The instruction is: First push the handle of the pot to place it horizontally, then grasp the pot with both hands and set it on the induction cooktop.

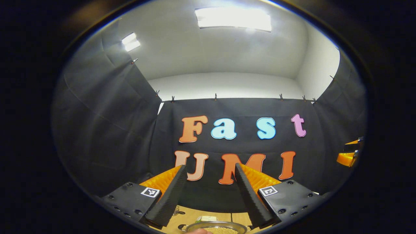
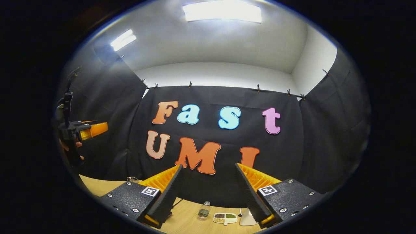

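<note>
Both the left gripper (image 1: 210,191) and right gripper (image 2: 209,191) gape empty, raised above the table (image 2: 188,217); descending blind risks clipping the pot (image 1: 216,226).

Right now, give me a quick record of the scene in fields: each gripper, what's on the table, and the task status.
left gripper: open, holding nothing, raised toward the booth wall
right gripper: open, holding nothing
metal bowl: below the left gripper, holds small yellowish grains
small bottle: upright on the wooden table
divided dish: right of the bottle
task status: pot not grasped
</note>
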Demonstrator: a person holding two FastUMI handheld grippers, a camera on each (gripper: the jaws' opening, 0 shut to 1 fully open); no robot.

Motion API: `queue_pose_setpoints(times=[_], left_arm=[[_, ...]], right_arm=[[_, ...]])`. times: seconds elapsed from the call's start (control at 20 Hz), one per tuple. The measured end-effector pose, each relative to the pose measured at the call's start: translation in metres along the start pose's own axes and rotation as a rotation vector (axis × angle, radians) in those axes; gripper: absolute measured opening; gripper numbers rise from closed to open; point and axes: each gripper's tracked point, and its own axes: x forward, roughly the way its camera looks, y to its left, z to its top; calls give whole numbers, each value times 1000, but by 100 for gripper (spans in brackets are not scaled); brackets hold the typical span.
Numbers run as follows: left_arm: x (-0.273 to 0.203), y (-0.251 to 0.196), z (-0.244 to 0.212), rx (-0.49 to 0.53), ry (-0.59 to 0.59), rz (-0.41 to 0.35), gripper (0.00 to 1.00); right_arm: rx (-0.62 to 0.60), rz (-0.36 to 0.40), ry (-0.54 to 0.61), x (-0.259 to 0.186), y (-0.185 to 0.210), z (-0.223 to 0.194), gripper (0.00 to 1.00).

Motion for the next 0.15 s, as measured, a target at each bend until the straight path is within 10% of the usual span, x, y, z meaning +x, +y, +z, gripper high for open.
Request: queue_pose_setpoints(times=[0.15], left_arm=[[1, 3, -4, 1, 14, 17, 95]], right_arm=[[5, -4, 5, -1, -1, -4, 95]])
